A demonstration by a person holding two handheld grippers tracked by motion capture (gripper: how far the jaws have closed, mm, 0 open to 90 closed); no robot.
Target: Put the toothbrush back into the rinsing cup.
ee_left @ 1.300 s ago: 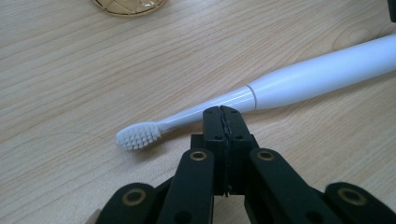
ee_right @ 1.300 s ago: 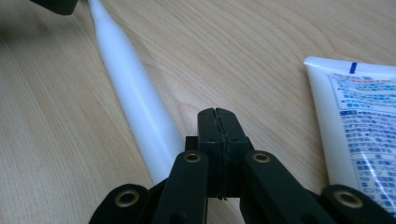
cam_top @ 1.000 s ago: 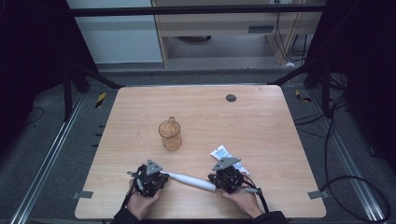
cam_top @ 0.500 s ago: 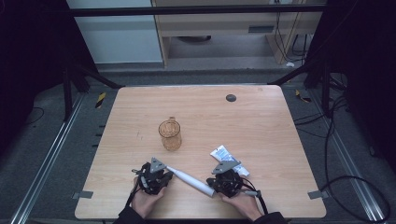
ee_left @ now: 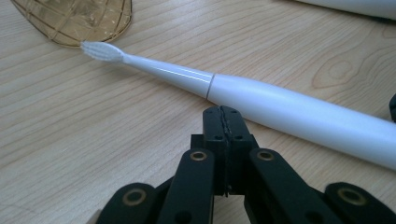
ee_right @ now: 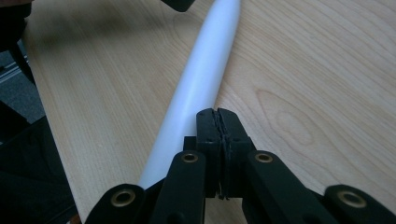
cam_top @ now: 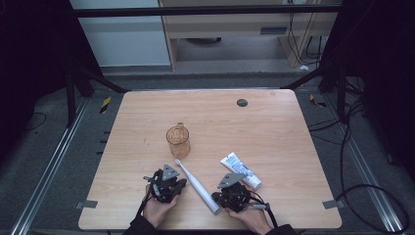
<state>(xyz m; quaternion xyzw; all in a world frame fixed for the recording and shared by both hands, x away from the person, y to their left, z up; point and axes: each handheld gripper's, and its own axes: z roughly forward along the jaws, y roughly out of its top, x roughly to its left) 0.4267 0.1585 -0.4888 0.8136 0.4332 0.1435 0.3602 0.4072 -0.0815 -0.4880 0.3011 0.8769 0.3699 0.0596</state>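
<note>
A: Nearest the person, what are the two grippers doing?

B: The left gripper (cam_top: 166,183) and the right gripper (cam_top: 234,193) both sit low at the near edge of the table (cam_top: 293,147), one on each side of the white electric toothbrush (cam_top: 196,186). Each has its jaws pressed flat together with nothing between them; the left gripper view and the right gripper view both show the pads meeting in a thin seam.

A: And the toothbrush itself?

B: It lies flat on the wood, between the grippers, free of both. Its thick handle end points toward the right gripper, whose closed tips are just beside the handle (ee_right: 201,79). The bristle head (ee_left: 100,50) points away, toward the amber glass mug (cam_top: 178,140), and lies just short of the mug's base.

A: So which step is in hand?

B: It looks like the stage before a pickup: the brush lies on the table and nothing is gripped. The toothpaste tube (cam_top: 241,170) lies beyond the right gripper, untouched.

A: What does the next move call for?

B: Probably spreading one pair of jaws wide enough to straddle the rounded handle, then closing squarely so the smooth body does not roll away.
</note>
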